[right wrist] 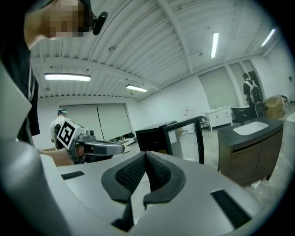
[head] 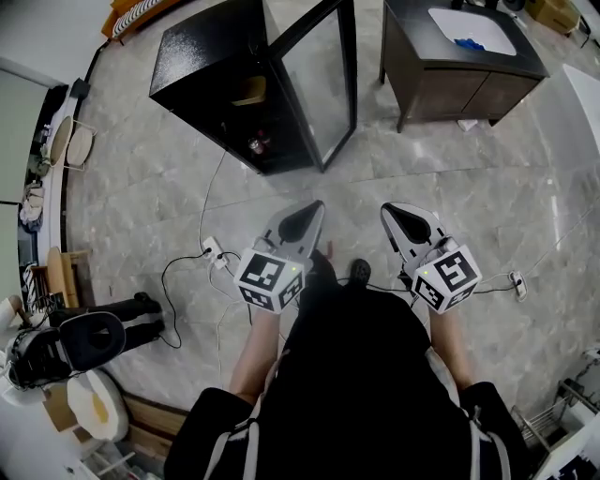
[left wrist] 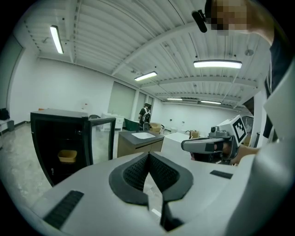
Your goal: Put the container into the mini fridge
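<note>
The black mini fridge (head: 211, 56) is standing on the pale stone floor (head: 450, 178) ahead of the person, with its glass door (head: 323, 84) hanging wide open. To its right a dark cabinet (head: 450, 89) is carrying a white basin (head: 487, 28), and something small and blue (head: 469, 43) is lying in that basin. The yellow container (head: 251, 91) is already sitting on an upper shelf inside the fridge, well apart from both grippers, while two small reddish cans or jars (head: 257, 143) are standing lower down near the fridge's front edge; what the container is holding cannot be made out. The person is holding both tools out at waist height, side by side and pointing toward the fridge. The left gripper (left wrist: 148, 156) is gripping nothing, its dark ribbed pads meeting at the tips. The right gripper (right wrist: 145, 155) is showing the same, tips pressed together with nothing between them.
</note>
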{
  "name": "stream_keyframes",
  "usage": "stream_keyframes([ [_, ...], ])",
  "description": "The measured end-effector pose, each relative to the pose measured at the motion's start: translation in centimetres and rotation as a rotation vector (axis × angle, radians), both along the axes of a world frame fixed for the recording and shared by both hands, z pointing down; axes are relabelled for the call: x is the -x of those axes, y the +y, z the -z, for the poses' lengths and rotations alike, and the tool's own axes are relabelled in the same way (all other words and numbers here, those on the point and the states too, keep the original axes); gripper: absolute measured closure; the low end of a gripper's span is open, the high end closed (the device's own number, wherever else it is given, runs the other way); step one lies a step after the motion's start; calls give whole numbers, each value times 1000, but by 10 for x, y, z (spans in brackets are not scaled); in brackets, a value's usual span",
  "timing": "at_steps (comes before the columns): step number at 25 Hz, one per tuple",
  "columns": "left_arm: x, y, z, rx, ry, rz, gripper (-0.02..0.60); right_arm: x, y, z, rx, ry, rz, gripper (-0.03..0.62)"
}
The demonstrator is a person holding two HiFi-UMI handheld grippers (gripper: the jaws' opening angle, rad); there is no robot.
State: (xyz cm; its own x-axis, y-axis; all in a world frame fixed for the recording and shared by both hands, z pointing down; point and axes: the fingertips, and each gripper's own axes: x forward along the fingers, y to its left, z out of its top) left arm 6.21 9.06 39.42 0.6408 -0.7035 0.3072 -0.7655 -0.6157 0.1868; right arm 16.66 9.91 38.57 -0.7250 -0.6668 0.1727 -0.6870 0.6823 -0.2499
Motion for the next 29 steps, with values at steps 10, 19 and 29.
stream_keyframes([
  [10,7,13,7,-12,3,33,549,-10,13,8,-52,55,2,576],
  [19,21,24,0,2,-11,39,549,-9,17,2,-38,61,-26,577],
  [29,49,23,1,2,-19,85,549,3,20,-3,-26,72,-17,577],
])
